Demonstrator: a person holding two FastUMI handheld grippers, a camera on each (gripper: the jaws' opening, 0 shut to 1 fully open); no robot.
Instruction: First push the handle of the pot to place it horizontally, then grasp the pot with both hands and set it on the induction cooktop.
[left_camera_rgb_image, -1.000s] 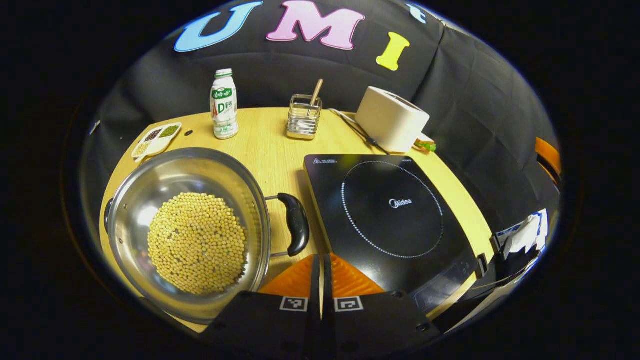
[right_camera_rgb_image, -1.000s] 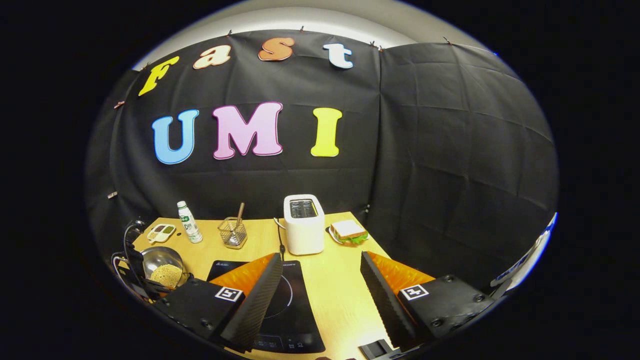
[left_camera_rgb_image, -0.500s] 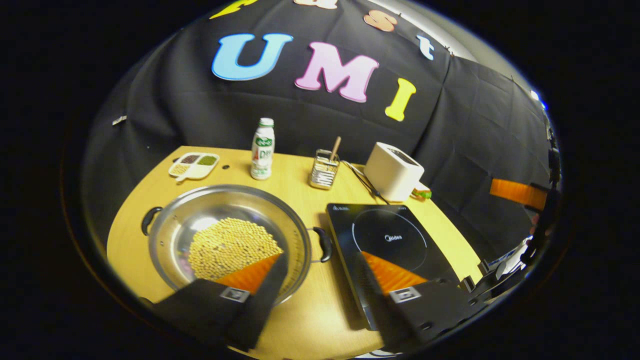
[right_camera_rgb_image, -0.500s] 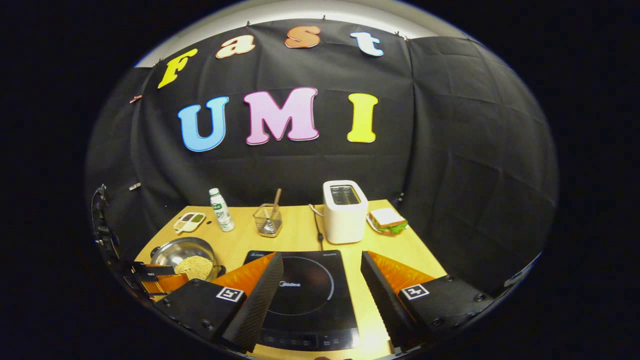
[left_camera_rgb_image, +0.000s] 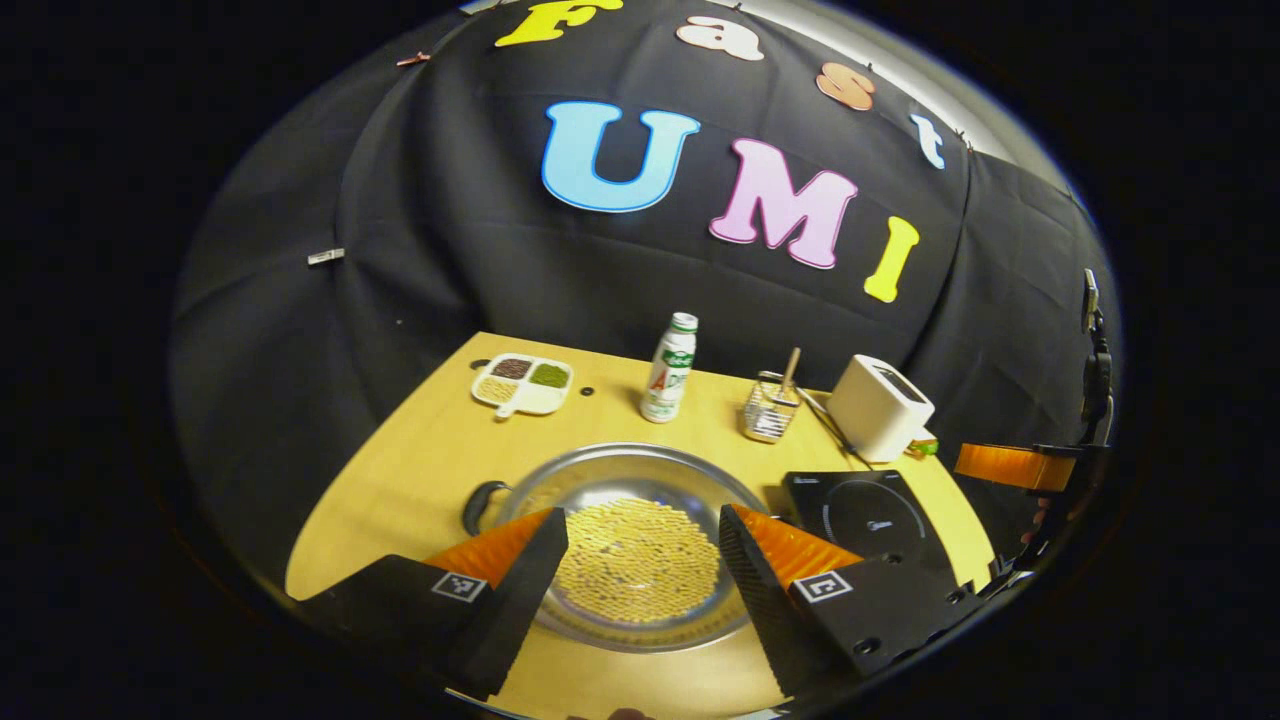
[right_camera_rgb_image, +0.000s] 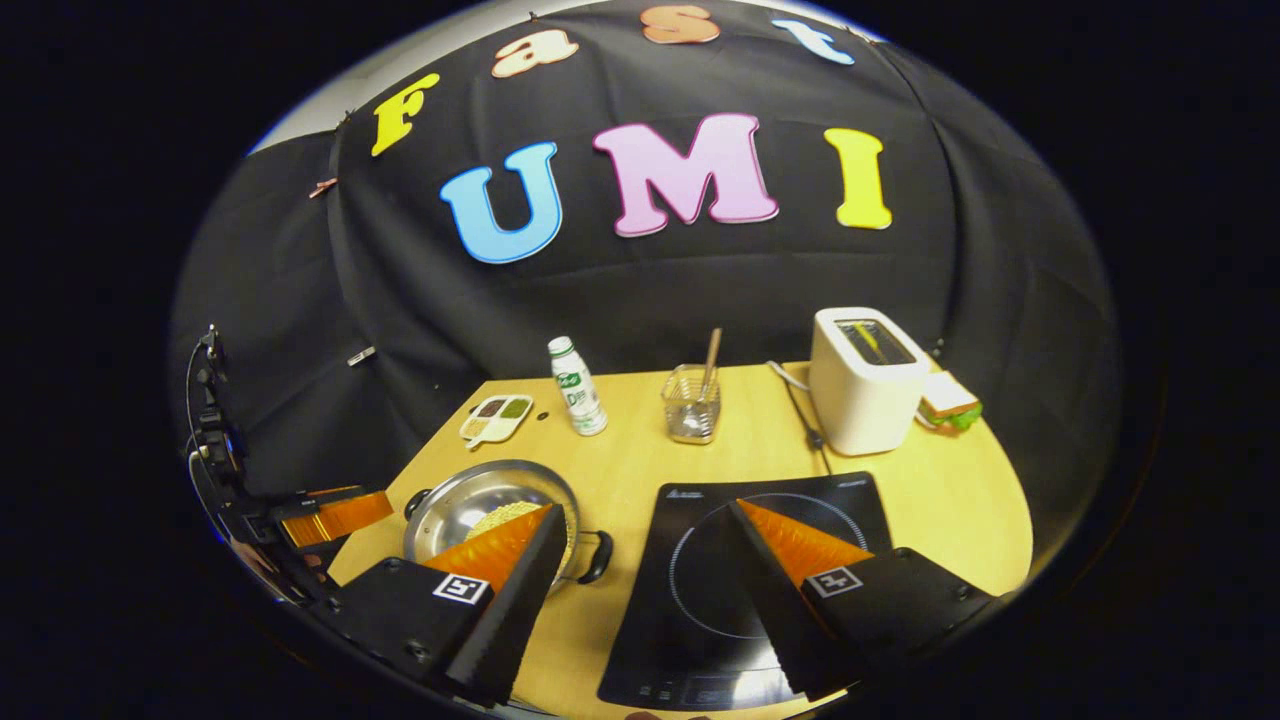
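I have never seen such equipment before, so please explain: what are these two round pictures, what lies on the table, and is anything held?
A person holds one pair of tongs in each hand, and a small camera rides on each. The left gripper view looks past the left tongs, the right gripper view past the right tongs. Both are open and hold nothing. On the wooden table stand a steel pot of beans, a black cooktop, a white toaster, a sandwich, a bottle, a wire basket and a small divided dish.
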